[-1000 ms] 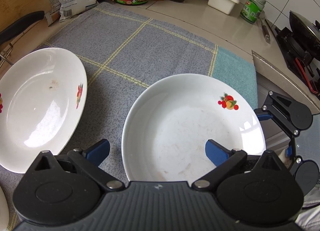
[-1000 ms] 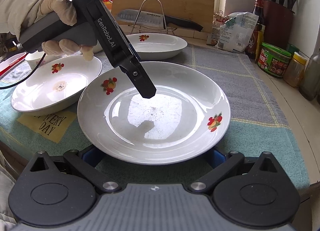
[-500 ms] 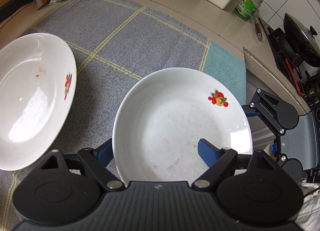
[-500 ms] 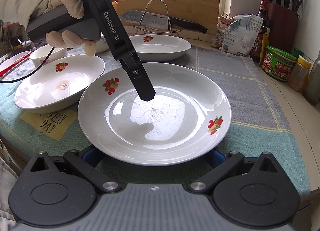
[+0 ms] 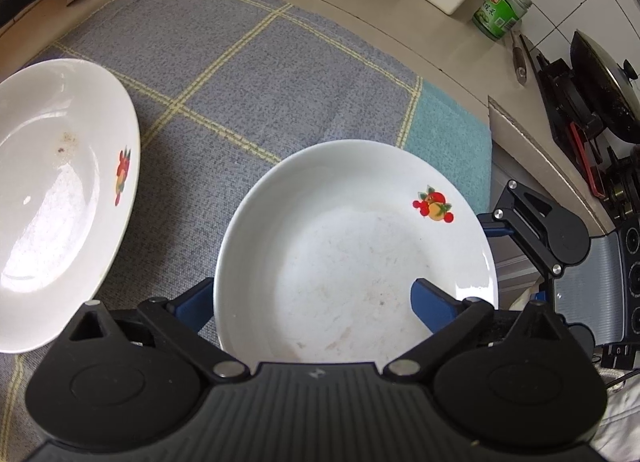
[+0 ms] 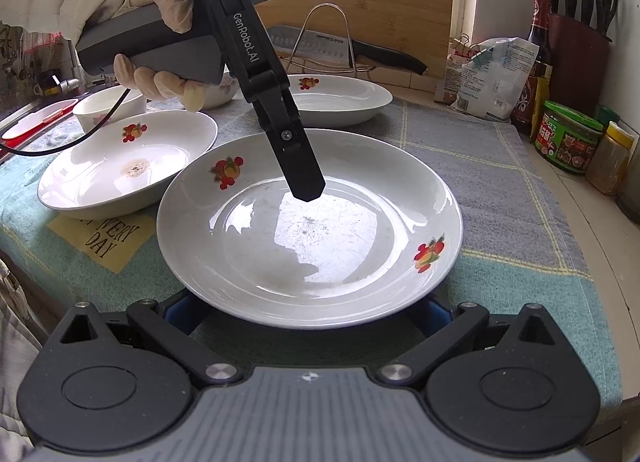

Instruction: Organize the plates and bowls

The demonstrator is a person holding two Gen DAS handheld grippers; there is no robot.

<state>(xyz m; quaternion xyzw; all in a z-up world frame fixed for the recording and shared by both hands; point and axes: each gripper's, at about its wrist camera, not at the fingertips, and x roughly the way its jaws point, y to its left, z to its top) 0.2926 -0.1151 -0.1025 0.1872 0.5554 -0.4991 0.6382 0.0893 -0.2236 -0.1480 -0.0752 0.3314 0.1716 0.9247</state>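
Observation:
A white plate with fruit prints lies on the checked cloth by the counter's front edge. My left gripper points steeply down over it and straddles its rim. Its jaws are opening; one blue finger is inside the plate, the other outside, and neither presses. My right gripper is open, with both fingers wide apart and low under the plate's near rim, tips hidden. A second plate sits at the left and a third plate behind. A small white bowl stands far left.
A cleaver on a wire rack and a cutting board stand at the back. Jars, bottles and a knife block line the right side. In the left wrist view a stove with a pan lies beyond the counter's end.
My left gripper tilted further down and shifted until its fingers straddled the middle plate's rim. Its fingers narrowed slightly, then spread again. The right gripper and the plates stayed put.

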